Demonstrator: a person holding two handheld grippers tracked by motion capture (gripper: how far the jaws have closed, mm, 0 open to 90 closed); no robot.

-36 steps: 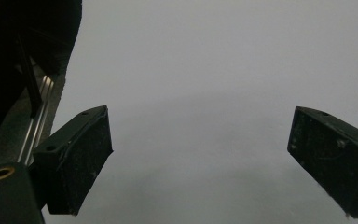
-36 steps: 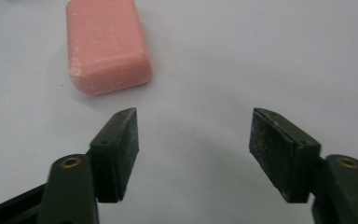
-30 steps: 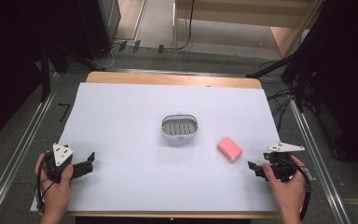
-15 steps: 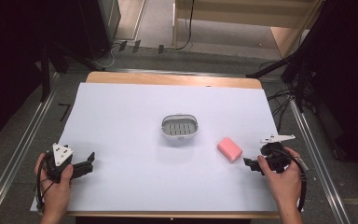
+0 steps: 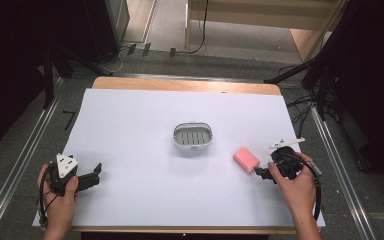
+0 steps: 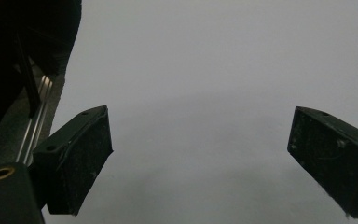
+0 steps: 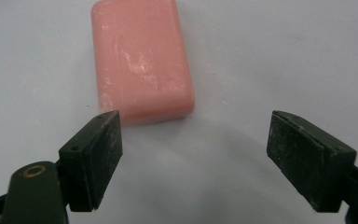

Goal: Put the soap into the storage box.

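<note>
A pink bar of soap (image 5: 246, 159) lies flat on the white sheet (image 5: 130, 130) that covers the bench, toward the right edge and a little nearer the front edge than the back one. It is turned at a slant to the bench edges. The right gripper (image 5: 261, 173), held in the person's right hand (image 5: 294, 187), sits just beside the soap on its right and front side, with its tips pointing at the bar. In the right gripper view the two black jaws stand well apart and bare; the soap (image 7: 141, 60) lies just ahead of them, its near short end close by the left jaw's tip, and nothing is between the pads. These jaws have just been opening. The right gripper is released and grasps nothing. A small white soap dish (image 5: 193, 136) with a slotted floor sits near the middle of the bench, apart from the soap, to its left and farther back. The left gripper (image 5: 96, 173) rests near the front left corner in the person's left hand (image 5: 60, 199), its grey three-cornered plate on top. In the left gripper view its jaws are spread wide over the plain white sheet (image 6: 205, 93), released as well, with nothing between them.
</note>
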